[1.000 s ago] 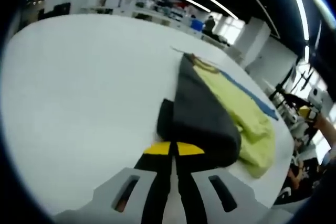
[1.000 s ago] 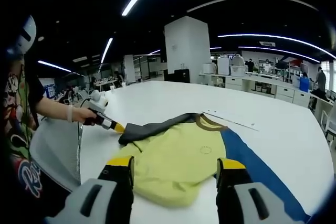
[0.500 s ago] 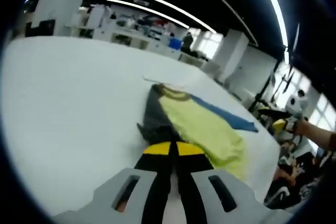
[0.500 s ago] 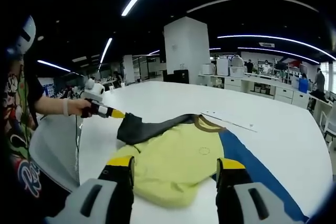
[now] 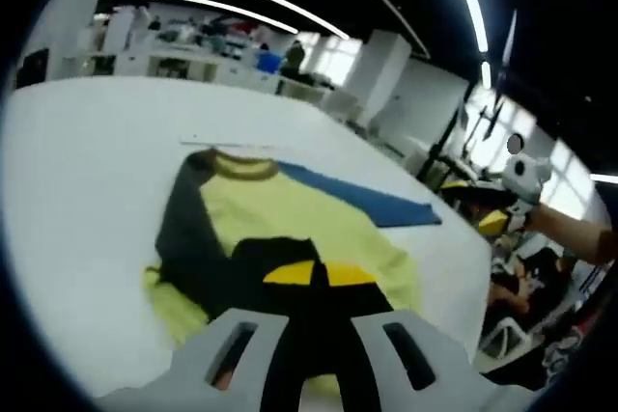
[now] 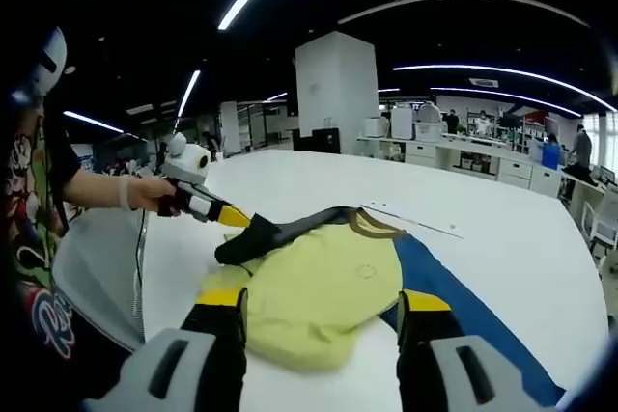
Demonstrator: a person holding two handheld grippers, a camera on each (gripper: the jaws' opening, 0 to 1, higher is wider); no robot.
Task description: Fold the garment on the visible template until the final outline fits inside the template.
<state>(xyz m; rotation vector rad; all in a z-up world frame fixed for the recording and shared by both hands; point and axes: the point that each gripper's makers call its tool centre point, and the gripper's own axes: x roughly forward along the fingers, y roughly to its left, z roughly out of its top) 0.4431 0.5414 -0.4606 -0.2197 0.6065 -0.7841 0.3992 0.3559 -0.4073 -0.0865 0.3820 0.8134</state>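
Left tool (image 5: 310,274), clamped on the dark sleeve (image 5: 188,238): carry across toward 3 o'clock, lay flat on the yellow garment (image 6: 309,291), release inside the blue template (image 6: 454,301). Right tool (image 6: 322,303): wide, empty, above the hem on the desk (image 6: 502,229). Versus 1.0 s ago: sleeve lifted off desk, now over the body.

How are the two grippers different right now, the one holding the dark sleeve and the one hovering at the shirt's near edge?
The left gripper is shut on the dark sleeve, lifting it over the yellow shirt; the right gripper stands open and holds nothing. The left gripper reaches in from the side, while the right gripper hovers at the shirt's near edge beside the blue template. Both have yellow-tipped jaws.
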